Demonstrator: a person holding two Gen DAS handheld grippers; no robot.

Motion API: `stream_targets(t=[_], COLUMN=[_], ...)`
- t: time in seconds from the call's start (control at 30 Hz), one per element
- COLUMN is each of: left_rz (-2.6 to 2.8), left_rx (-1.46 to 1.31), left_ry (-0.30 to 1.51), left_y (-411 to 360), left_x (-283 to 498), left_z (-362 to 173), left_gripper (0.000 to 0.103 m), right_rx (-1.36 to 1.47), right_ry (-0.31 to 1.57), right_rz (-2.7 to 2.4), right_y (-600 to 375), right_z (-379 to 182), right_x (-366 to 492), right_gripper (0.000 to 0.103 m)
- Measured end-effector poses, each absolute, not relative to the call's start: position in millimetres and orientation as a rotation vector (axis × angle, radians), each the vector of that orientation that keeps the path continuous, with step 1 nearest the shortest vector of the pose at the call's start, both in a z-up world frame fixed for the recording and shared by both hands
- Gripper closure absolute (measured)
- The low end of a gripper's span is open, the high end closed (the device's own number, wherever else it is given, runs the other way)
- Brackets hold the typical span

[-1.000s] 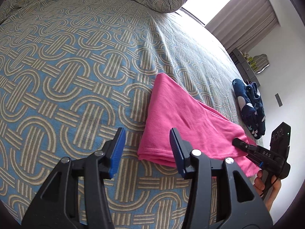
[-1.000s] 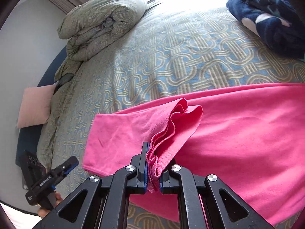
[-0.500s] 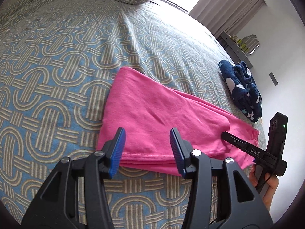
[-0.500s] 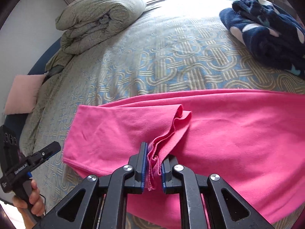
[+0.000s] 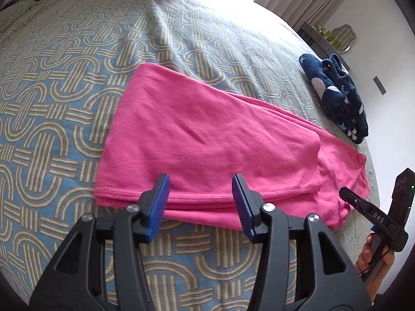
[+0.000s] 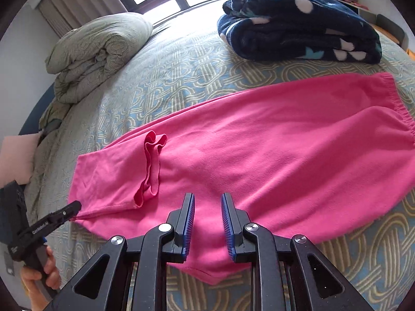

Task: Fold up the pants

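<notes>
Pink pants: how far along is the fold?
Done: the pink pants lie with the leg end doubled over the middle. In hand: nothing; the right hand-held gripper is open and clear, leaving a bunched hem. Left: flatten it, then fold the waistband end.

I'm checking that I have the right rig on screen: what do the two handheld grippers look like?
Both are black plastic clamp-style tools. The left gripper and right gripper each have two fingers with ribbed blue pads and silver pivot rivets. White lettering runs along each one's side, and a cable trails by the right one's grip. No sleeves show.
</notes>
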State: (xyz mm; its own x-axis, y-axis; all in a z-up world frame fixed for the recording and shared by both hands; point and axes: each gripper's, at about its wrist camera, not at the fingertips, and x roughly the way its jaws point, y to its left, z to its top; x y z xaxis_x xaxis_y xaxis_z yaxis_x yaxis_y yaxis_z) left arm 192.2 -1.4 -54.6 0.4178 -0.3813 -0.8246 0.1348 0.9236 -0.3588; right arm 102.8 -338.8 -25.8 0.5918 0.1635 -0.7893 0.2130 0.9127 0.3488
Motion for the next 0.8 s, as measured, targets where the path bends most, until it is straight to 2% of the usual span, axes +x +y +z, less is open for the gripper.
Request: stream_targets(t=[0.23, 0.43, 0.63, 0.8], left_rz=[-0.442, -0.562, -0.543, -0.603], left_rx=[-0.161, -0.152, -0.014, -0.042], left_ry=[1.089, 1.141, 1.084, 1.094], left_y=[-70.1, -141.1, -172.2, -180.9], left_x=[204.9, 235.4, 214.9, 200.1], left_z=[-41.1, -64.0, -55.3, -49.1], left_gripper=[0.052, 0.052, 0.052, 0.052], right_rx=[0.389, 0.447, 0.47, 0.54], right_ry=[0.919, 0.897, 0.89, 0.883], right_rz=[-0.035, -0.015, -0.011, -0.041], right_y=[-340.9, -355.4, -369.1, -389.4], right_z=[-19.7, -23.4, -29.1, -36.7], right_x=[89.8, 71.7, 59.1, 49.4], right_gripper=[0.078, 0.075, 0.075, 0.075])
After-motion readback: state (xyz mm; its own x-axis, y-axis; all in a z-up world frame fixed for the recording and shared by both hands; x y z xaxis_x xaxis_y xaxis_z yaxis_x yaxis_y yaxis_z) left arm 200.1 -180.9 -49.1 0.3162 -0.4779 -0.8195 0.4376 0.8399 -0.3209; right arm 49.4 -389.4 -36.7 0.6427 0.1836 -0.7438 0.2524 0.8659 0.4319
